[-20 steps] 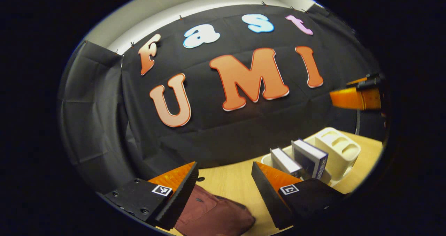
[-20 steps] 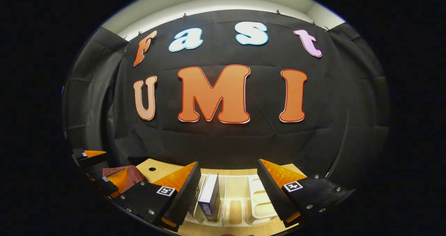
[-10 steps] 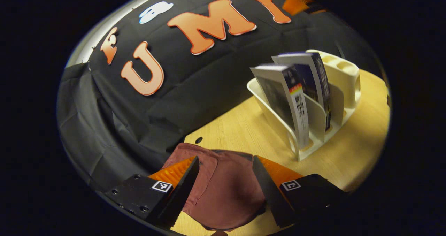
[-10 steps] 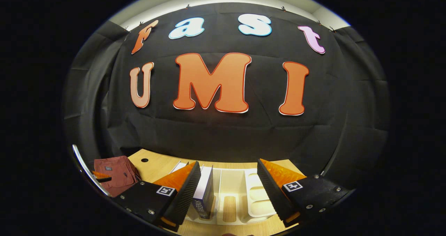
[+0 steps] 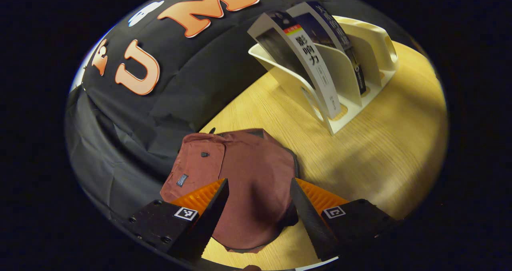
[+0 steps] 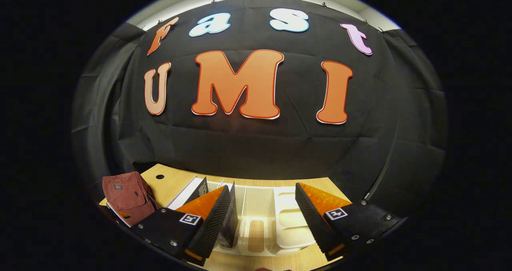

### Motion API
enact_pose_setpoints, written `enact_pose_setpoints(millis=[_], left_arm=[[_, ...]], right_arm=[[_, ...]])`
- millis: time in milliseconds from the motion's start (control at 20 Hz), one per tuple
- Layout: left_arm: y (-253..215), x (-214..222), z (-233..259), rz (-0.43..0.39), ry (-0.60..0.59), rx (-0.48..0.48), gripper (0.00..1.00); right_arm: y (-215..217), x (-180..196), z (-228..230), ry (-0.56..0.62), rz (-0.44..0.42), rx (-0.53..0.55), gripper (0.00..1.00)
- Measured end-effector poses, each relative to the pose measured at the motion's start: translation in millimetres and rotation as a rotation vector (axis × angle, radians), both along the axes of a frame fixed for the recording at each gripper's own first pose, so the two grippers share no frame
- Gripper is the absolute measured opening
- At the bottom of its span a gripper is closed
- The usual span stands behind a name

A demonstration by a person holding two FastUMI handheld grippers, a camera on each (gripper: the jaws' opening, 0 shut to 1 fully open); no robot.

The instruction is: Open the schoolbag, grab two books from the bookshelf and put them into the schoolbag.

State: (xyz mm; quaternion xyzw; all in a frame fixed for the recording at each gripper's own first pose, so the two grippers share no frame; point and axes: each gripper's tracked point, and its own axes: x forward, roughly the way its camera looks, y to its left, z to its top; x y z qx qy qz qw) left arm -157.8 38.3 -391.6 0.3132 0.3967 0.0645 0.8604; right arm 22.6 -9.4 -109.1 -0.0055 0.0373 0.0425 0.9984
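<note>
In the left gripper view, the left gripper [image 5: 259, 207] is seen with its jaws apart and nothing held between them. Directly between and just beyond the jaws, the maroon schoolbag [image 5: 240, 183] lies flat on the wooden worktop [image 5: 384, 151], its flap closed. Farther ahead and to the right of the jaws, the cream bookshelf [image 5: 360, 63] stands on the worktop, well apart from the schoolbag. Two books are stood in its nearer slots, both leaning: a white-spined book [image 5: 312, 71] in the closest slot and a dark-covered book [image 5: 332, 31] in the slot behind it.

In the right gripper view, the right gripper [image 6: 263, 217] is held with its jaws apart, gripping nothing. Between and just below the jaws, the bookshelf [image 6: 260, 207] is seen from above, its empty dividers lying in the gap. A dark book [image 6: 230, 223] stands just beside the left-hand jaw, partly hidden by it, and another book [image 6: 200, 189] shows beyond that jaw. Far off to the left of the jaws, the schoolbag [image 6: 126, 197] rests on the worktop [image 6: 176, 183].
</note>
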Motion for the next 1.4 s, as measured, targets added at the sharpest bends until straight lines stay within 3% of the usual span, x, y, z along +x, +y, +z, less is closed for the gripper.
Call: enact_pose_setpoints(millis=[200, 400, 650, 850, 1000, 1250, 1300, 1400], left_arm=[[8, -7, -20, 0.007, 0.070, 0.056, 0.98], [20, -10, -12, 0.005, 0.060, 0.176, 0.97], [21, -6, -20, 0.004, 0.057, 0.229, 0.94], [21, 1, -34, 0.014, 0.068, 0.239, 0.68], [17, 3, -42, 0.012, 0.093, 0.220, 0.39], [21, 0, -45, 0.057, 0.132, 0.107, 0.25], [20, 0, -45, 0.073, 0.144, 0.064, 0.13], [25, -1, -45, 0.108, 0.167, -0.025, 0.07]], right_arm=[[0, 0, -5, 0.009, 0.007, 0.000, 0.96], [1, 0, -9, 0.015, 0.011, 0.006, 0.97], [4, -2, -8, 0.015, 0.015, 0.018, 0.96], [10, -3, -11, 0.021, 0.029, 0.005, 0.97], [14, -6, -10, 0.022, 0.034, 0.004, 0.96], [13, -7, -8, 0.017, 0.023, 0.005, 0.96], [12, -8, -6, 0.015, 0.020, 0.005, 0.96], [11, -7, -4, 0.009, 0.012, -0.003, 0.97]])
